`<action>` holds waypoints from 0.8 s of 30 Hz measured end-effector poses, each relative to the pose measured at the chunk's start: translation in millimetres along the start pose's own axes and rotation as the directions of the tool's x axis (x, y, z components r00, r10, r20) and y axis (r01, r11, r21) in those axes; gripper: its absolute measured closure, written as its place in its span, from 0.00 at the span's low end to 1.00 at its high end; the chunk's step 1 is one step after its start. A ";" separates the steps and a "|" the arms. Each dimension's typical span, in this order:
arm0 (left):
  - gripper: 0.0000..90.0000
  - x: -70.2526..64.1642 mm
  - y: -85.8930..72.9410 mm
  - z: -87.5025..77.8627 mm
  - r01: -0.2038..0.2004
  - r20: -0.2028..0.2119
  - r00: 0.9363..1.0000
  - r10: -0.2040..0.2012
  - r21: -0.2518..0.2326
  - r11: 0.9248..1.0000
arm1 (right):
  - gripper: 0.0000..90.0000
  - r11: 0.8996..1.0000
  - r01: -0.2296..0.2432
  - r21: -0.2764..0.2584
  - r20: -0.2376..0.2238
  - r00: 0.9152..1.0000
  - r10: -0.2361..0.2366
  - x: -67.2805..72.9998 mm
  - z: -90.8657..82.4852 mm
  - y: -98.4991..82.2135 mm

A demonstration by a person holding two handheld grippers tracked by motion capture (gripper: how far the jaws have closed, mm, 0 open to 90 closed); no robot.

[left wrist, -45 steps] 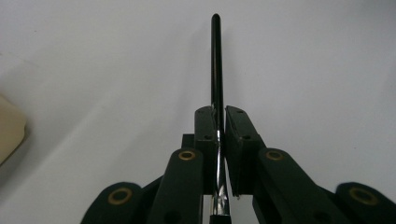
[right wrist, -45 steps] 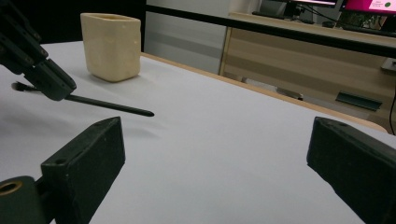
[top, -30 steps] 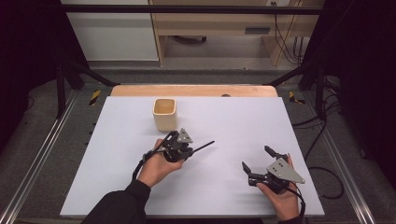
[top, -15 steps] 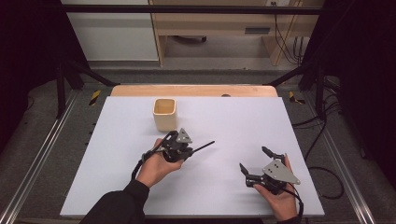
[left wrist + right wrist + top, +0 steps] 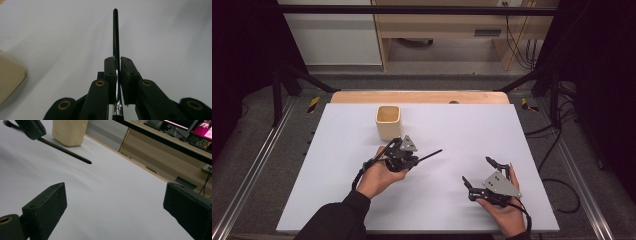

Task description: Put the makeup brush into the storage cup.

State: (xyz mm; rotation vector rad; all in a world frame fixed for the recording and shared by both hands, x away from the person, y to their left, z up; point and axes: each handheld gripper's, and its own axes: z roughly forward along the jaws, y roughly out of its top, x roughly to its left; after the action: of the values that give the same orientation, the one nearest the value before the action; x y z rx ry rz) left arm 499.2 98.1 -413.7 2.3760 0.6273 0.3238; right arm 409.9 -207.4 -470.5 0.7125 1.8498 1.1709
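Note:
A thin black rod (image 5: pixel 430 155) with a shiny metal end sticks out level over the white table, pointing right. My left gripper (image 5: pixel 413 161) is shut on it; in the left gripper view the rod (image 5: pixel 115 32) runs straight out between the closed pads. The left gripper (image 5: pixel 31 128) and the rod (image 5: pixel 65 151) also appear at the top left of the right gripper view. A beige square cup (image 5: pixel 388 121) stands upright just behind the left hand. My right gripper (image 5: pixel 476 170) rests low at the front right, open with nothing between its jaws (image 5: pixel 115 197).
The white table top (image 5: pixel 482 125) has a wooden strip (image 5: pixel 422 97) along its far edge. Metal rails run down both sides. Cables lie on the floor (image 5: pixel 562 185) to the right. The cup's corner (image 5: pixel 10 77) shows at the left of the left gripper view.
The right hand has shifted its open gripper slightly to the left. The left hand and the rod have stayed still.

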 end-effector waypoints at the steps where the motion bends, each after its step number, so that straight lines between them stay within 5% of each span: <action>1: 0.93 0.7 0.7 -0.5 -0.002 0.001 1.000 0.002 0.000 1.000 | 0.06 1.000 0.020 0.006 -0.001 1.000 -0.020 2.0 1.8 2.8; 7: 0.93 3.2 3.6 -5.0 0.003 0.005 1.000 -0.003 -0.015 1.000 | 0.07 0.987 0.154 0.037 -0.034 0.988 -0.153 17.0 17.6 18.8; 15: 0.93 6.0 5.2 -12.5 -0.008 0.005 1.000 0.008 -0.018 1.000 | 0.08 0.956 0.291 0.039 -0.065 0.955 -0.288 30.5 36.7 44.4; 19: 0.93 7.2 4.8 -15.5 -0.004 0.006 1.000 0.004 -0.021 1.000 | 0.09 0.935 0.350 0.061 -0.065 0.936 -0.346 32.7 43.5 51.8; 24: 0.93 6.8 5.1 -17.7 -0.010 0.009 1.000 0.010 -0.019 1.000 | 0.09 0.898 0.434 0.071 -0.087 0.900 -0.428 39.4 48.7 56.2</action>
State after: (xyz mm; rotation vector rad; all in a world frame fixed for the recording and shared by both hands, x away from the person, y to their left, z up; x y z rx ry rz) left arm 500.0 107.5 -396.5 2.3616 0.6058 0.3213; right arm 433.8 -131.2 -443.9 0.2830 1.9962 0.8341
